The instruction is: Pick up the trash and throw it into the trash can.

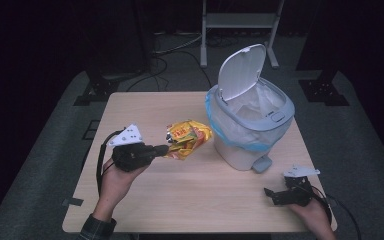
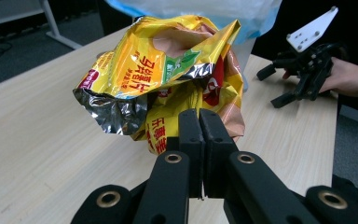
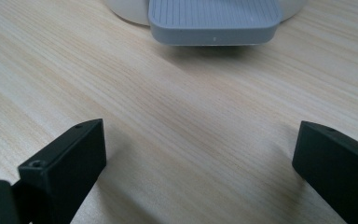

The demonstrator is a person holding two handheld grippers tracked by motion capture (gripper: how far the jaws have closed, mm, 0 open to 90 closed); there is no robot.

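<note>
While the right gripper's [image 1: 275, 194] fingers gape empty, the left gripper's [image 1: 164, 149] fingers pinch the snack bag [image 1: 187, 138].

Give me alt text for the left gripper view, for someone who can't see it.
The left gripper, its black fingers pressed together, pinches a crumpled yellow snack bag above a light wooden table. Farther off at the right, a hand holds the other gripper with its fingers apart, and the blue-edged liner of a bin hangs behind the bag.

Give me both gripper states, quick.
Left gripper: closed on the yellow snack bag.
Right gripper: open, holding nothing, over the table.
</note>
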